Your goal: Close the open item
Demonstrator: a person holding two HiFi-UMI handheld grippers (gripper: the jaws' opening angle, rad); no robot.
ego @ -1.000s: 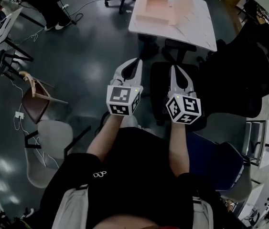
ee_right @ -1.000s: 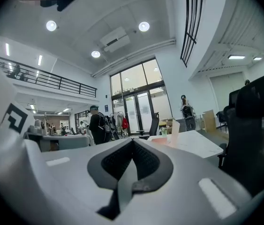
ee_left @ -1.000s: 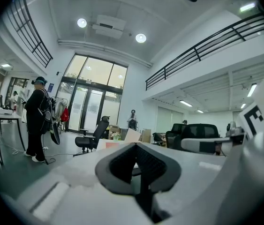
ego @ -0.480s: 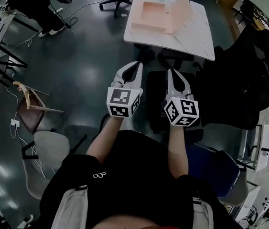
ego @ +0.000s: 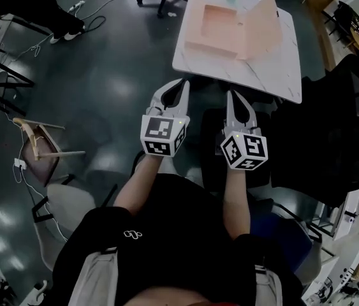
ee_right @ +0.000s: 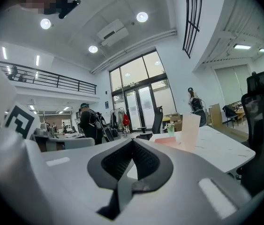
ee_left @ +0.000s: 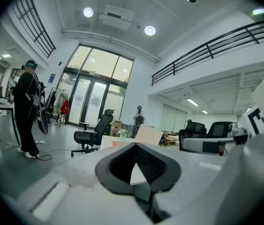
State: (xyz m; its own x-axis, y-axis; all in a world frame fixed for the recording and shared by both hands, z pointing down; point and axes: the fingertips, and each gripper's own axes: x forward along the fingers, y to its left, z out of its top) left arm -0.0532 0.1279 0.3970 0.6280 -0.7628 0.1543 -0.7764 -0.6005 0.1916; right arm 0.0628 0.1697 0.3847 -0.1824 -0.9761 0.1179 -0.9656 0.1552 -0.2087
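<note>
Head view: flat pink cardboard box [ego: 214, 23] on the white marbled table [ego: 275, 75], lid [ego: 261, 27] upright along its right edge. Short of the table, my left gripper [ego: 180, 83] and right gripper [ego: 233, 95] are pinched closed, empty.

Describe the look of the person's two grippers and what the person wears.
Both the left gripper and the right gripper have light grey, curved, tapering jaws lined with black ribbed pads. Each carries a white cube printed with black square markers. The person wears a black short-sleeved top with a small white logo.

A white table [ego: 278, 75] stands on dark glossy floor [ego: 115, 56] among black office chairs [ego: 332, 129].
</note>
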